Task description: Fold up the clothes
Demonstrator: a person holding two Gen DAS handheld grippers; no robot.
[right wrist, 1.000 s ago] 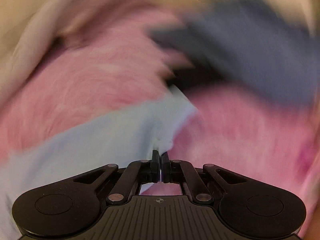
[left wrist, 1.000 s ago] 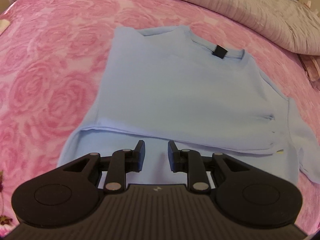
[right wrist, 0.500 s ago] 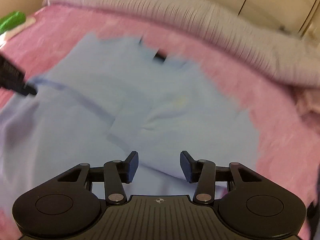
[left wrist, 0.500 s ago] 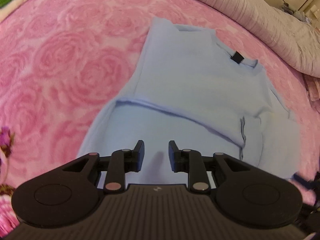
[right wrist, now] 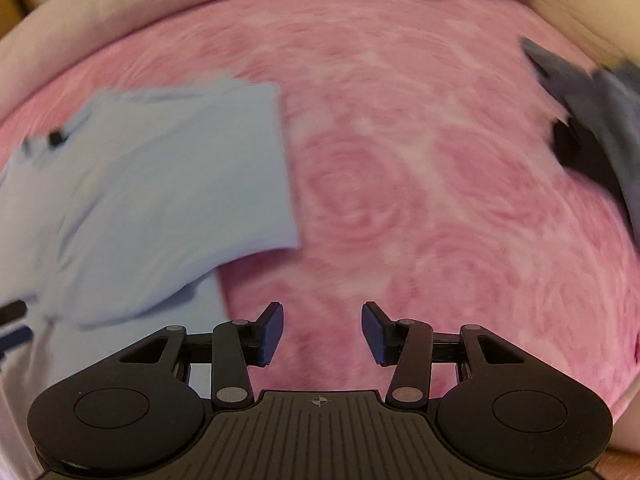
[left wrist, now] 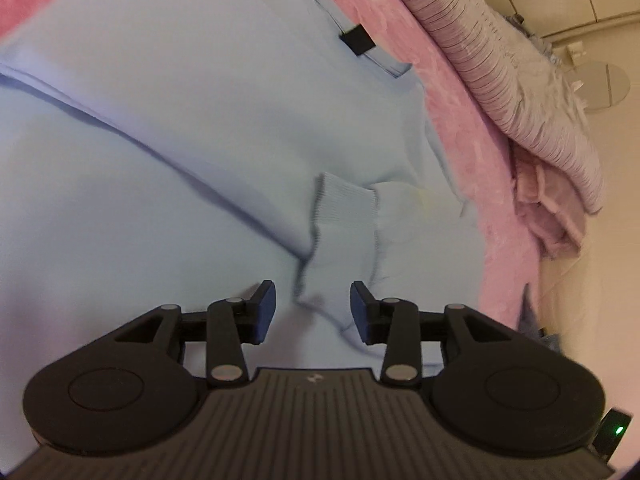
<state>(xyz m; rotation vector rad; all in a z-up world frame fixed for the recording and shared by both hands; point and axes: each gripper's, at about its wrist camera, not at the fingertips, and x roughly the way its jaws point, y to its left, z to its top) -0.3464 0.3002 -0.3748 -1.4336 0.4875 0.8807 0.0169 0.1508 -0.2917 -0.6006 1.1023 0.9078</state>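
A light blue sweatshirt (left wrist: pixel 208 128) lies flat on the pink rose-patterned bed cover (left wrist: pixel 452 92), collar and black neck tag (left wrist: pixel 356 40) at the far side. A sleeve is folded across its body, its ribbed cuff (left wrist: pixel 344 212) just ahead of my left gripper (left wrist: pixel 313 307), which is open and empty close above the cloth. The sweatshirt also shows in the right wrist view (right wrist: pixel 168 184) at the left. My right gripper (right wrist: pixel 322 334) is open and empty above the bare bed cover (right wrist: pixel 420 184), to the right of the sweatshirt.
A grey striped duvet (left wrist: pixel 516 76) lies rolled along the far edge of the bed, with a pink folded cloth (left wrist: pixel 548 216) beside it. A dark grey-blue garment (right wrist: pixel 600 120) lies at the right of the bed. The other gripper's fingertips (right wrist: pixel 12 322) show at the left edge.
My left gripper has moved forward and right over the sweatshirt, down to the folded sleeve's cuff. My right gripper, shut on the sleeve a second ago, has opened, let go and swung right over the bed cover.
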